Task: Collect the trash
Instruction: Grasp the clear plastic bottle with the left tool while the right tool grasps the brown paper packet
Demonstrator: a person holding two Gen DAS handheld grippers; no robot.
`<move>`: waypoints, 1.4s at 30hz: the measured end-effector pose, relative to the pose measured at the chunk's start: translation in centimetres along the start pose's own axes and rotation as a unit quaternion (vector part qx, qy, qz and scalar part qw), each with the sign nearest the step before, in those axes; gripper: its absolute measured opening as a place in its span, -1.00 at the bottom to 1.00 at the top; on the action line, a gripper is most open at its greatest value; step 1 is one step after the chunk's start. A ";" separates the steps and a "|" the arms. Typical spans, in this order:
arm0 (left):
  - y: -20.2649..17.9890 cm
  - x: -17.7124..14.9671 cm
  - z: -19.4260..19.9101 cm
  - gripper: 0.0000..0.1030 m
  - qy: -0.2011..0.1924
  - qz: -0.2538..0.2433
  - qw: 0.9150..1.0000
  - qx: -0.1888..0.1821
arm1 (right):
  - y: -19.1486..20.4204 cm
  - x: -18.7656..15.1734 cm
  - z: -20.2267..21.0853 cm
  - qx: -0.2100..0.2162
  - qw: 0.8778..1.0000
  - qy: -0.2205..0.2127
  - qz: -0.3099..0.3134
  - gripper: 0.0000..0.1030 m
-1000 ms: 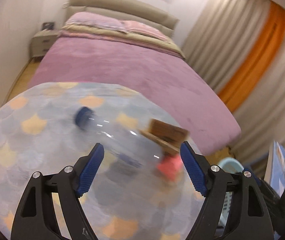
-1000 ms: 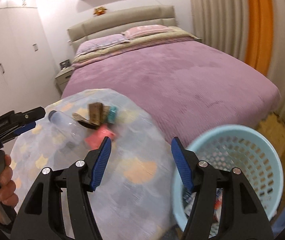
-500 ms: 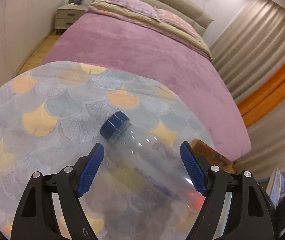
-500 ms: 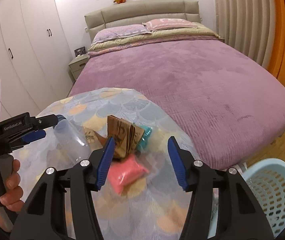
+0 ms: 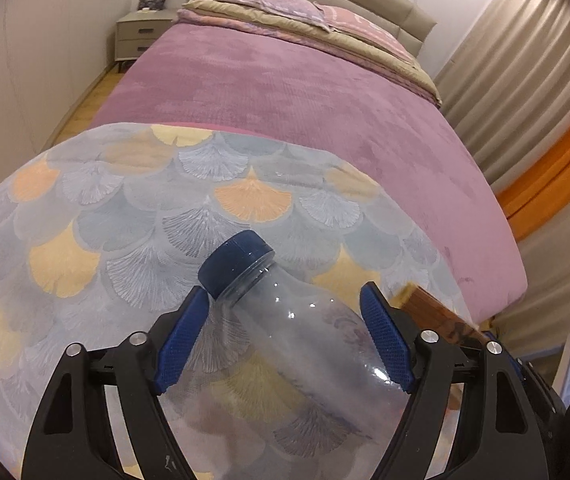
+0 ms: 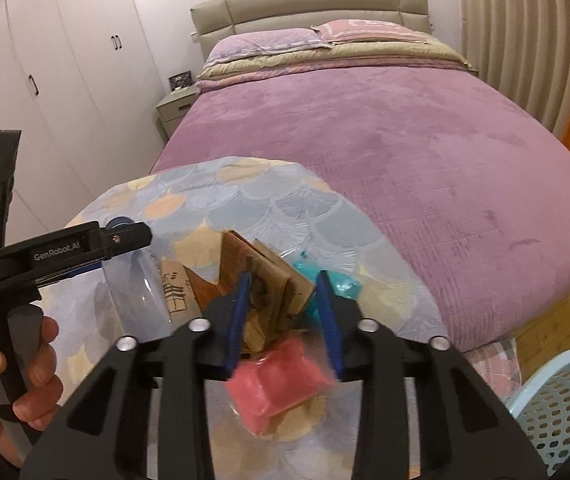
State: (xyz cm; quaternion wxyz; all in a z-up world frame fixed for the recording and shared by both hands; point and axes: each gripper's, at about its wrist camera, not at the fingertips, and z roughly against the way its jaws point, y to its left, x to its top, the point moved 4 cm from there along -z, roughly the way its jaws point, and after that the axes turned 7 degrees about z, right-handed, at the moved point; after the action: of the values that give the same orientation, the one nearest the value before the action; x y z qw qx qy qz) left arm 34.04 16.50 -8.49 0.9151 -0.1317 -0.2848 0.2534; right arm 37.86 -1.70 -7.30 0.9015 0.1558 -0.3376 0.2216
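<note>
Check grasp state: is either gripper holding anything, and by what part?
Nothing held yet. Left gripper is open astride the clear bottle, below its blue cap. Right gripper is open around the brown cardboard.

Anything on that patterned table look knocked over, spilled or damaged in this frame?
The clear bottle lies on its side on the table, blue cap on, nothing visibly spilled. Beside it, brown cardboard stands crumpled, with pink and teal wrappers around it. Just trash awaiting pickup.
</note>
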 end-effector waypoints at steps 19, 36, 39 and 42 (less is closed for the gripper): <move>0.7 -5.2 4.0 0.02 0.039 -0.161 0.986 -0.034 | 4.7 -5.1 5.9 0.015 1.000 -0.027 0.000 -0.94; 0.7 -13.9 7.4 0.32 0.023 -0.272 0.962 0.004 | 5.6 -12.0 9.1 -0.008 1.000 0.008 -0.008 -0.75; 1.2 -14.9 7.4 0.32 0.026 -0.258 0.966 0.004 | 5.4 -12.2 8.8 -0.001 1.000 0.008 -0.016 -0.34; 1.9 -15.6 7.3 0.32 0.025 -0.245 0.969 0.010 | 5.4 -12.3 8.4 0.005 1.000 0.011 -0.022 -0.22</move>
State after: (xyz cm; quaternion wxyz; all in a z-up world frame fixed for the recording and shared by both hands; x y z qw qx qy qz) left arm 17.97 10.39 -10.43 0.9573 -0.0546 -0.2831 0.0207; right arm 22.32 -4.35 -8.84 0.9088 0.1652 -0.3235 0.2053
